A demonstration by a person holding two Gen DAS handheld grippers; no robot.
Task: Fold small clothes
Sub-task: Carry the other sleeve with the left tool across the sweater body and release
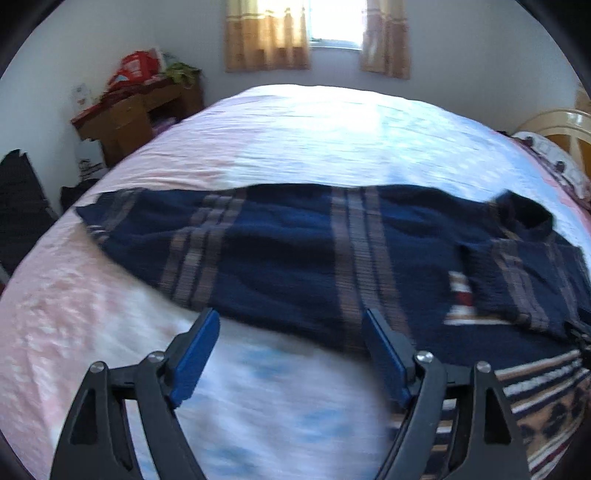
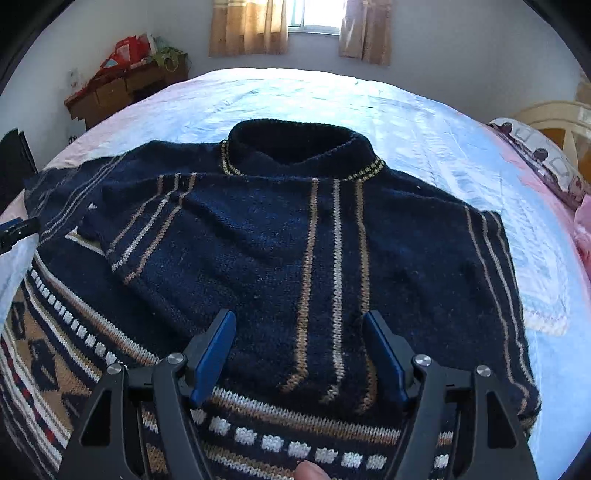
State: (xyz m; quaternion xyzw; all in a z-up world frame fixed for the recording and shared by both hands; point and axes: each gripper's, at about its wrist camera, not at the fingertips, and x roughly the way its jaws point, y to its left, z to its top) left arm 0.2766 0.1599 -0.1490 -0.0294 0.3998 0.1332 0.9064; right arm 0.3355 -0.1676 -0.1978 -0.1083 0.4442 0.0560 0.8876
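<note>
A small navy knitted sweater (image 2: 266, 236) with tan and white stripes lies on the bed, collar (image 2: 295, 144) at the far side. One sleeve is folded in over the chest (image 2: 147, 236). The other sleeve (image 1: 155, 229) stretches out to the left in the left wrist view, where the sweater body (image 1: 332, 258) lies ahead. My left gripper (image 1: 291, 317) is open and empty, just above the sweater's near edge. My right gripper (image 2: 301, 321) is open and empty, above the sweater's lower body, near the patterned hem (image 2: 295, 443).
The bed sheet (image 1: 295, 129) is pale pink and blue. A wooden cabinet (image 1: 136, 114) with clutter stands at the far left. A curtained window (image 1: 332, 22) is behind the bed. A pillow (image 2: 535, 151) and a chair (image 2: 557, 118) are at the right.
</note>
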